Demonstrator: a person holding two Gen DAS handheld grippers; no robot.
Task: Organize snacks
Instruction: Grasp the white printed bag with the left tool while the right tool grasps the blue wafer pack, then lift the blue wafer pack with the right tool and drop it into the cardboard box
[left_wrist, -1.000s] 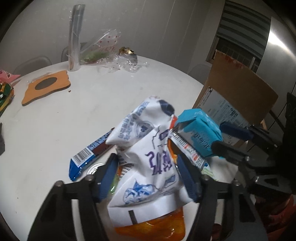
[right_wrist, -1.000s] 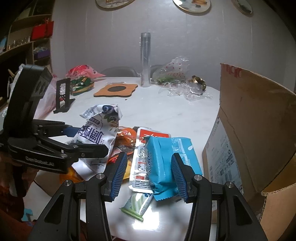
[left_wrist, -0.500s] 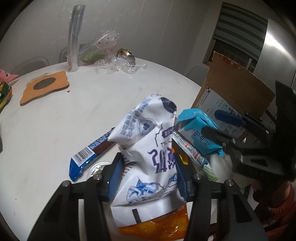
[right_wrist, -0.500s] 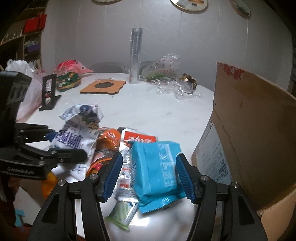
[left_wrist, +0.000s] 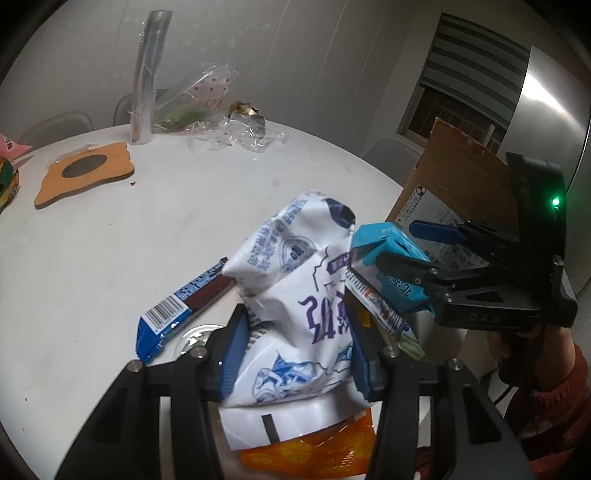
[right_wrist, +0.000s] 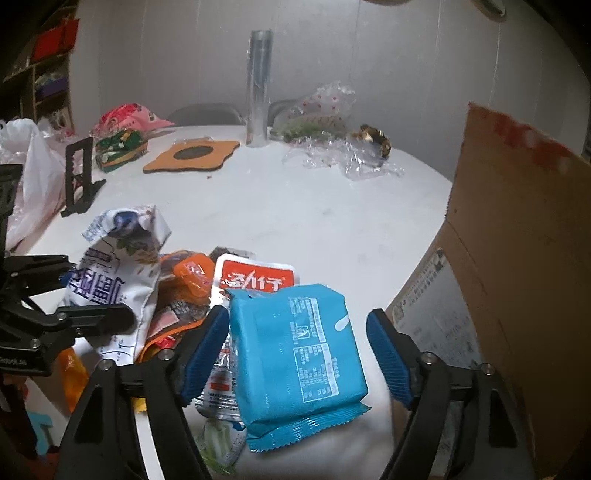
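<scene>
Snacks are heaped at the near edge of a round white table (right_wrist: 295, 192). A crinkled white bag (left_wrist: 295, 314) with blue and purple print is squeezed between the blue pads of the left gripper (left_wrist: 295, 350), whose jaws have just been closing on it. An orange packet (left_wrist: 310, 454) is seen under the white bag, and a long blue bar (left_wrist: 177, 306) lies flat on the table just to its left. A bright blue packet (right_wrist: 299, 350) lies between the jaws of the right gripper (right_wrist: 295, 350). These jaws have just been opening; a gap is seen on the right side, and the left pad is right at the packet's edge. A red and white packet (right_wrist: 255, 280) is tucked under the blue one. A brown cardboard box (right_wrist: 517, 258) stands at the right of the pile. Farther back on the table, a tall clear tube (right_wrist: 258, 85), a wooden mat (right_wrist: 192, 155) and some crumpled clear wrap (right_wrist: 343, 158) can be seen.
</scene>
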